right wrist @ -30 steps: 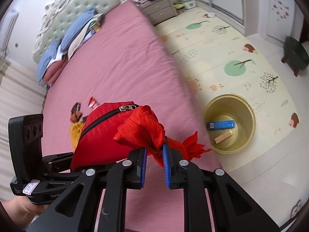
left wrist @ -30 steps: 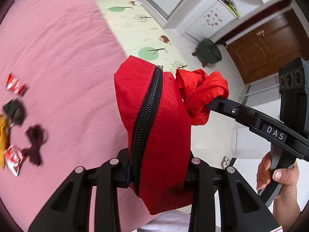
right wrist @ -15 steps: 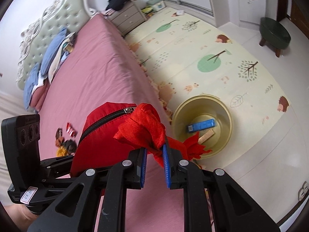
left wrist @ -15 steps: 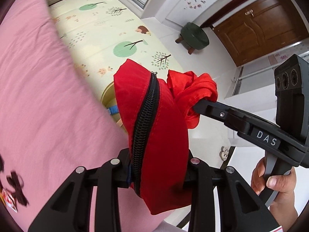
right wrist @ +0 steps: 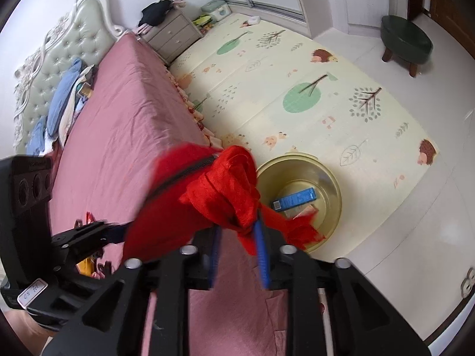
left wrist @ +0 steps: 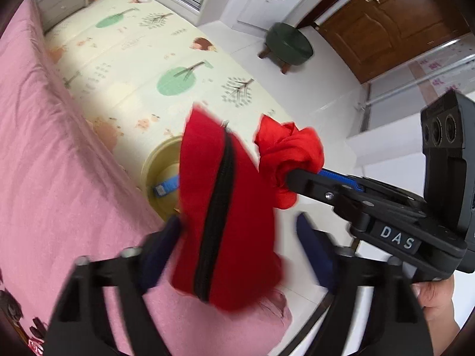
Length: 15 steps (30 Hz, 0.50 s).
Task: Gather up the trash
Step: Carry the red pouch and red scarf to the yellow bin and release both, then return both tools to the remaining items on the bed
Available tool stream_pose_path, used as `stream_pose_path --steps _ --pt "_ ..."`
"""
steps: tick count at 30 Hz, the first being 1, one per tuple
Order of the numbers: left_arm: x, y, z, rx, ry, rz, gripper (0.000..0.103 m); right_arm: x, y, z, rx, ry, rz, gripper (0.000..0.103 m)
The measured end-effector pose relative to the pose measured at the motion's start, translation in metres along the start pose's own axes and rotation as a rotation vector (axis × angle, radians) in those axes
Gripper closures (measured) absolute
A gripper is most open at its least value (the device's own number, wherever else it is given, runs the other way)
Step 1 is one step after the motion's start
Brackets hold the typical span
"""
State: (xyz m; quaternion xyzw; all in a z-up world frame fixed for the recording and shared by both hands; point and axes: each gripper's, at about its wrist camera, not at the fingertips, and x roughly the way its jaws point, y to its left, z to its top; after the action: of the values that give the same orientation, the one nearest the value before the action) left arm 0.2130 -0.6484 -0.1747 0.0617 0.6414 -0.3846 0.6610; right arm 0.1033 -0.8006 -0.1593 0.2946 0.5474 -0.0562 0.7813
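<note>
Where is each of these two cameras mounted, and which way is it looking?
Left wrist: on the left gripper, looking steeply down past its opening jaws at the red pouch, yellow bin and pink bed; a hand on the right gripper shows.
Right wrist: on the right gripper, jaws opening around the pouch's bunched end, facing bin and bed.
Shared: pouch, bin, bed, green stool.

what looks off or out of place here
The red zip pouch hangs over the pink bed's edge, not above the yellow bin on the floor beside it. Both grippers' jaws are opening around it, so it may miss. Wrappers lie on the bed.
</note>
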Motion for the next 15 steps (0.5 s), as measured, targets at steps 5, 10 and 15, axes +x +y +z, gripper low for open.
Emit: stream_pose_path --steps 5,10,15 --pt "0.004 0.009 -0.001 -0.015 0.019 0.016 0.015 -0.006 -0.014 0.003 0.053 -0.027 0.013 0.055" --pt "0.0 0.022 -0.011 -0.048 0.024 0.016 0.015 -0.014 -0.01 0.002 0.045 -0.035 0.011 0.055" --pt "-0.015 0.024 -0.021 -0.052 -0.002 0.018 0.015 -0.017 0.003 0.001 0.017 -0.032 0.015 0.056"
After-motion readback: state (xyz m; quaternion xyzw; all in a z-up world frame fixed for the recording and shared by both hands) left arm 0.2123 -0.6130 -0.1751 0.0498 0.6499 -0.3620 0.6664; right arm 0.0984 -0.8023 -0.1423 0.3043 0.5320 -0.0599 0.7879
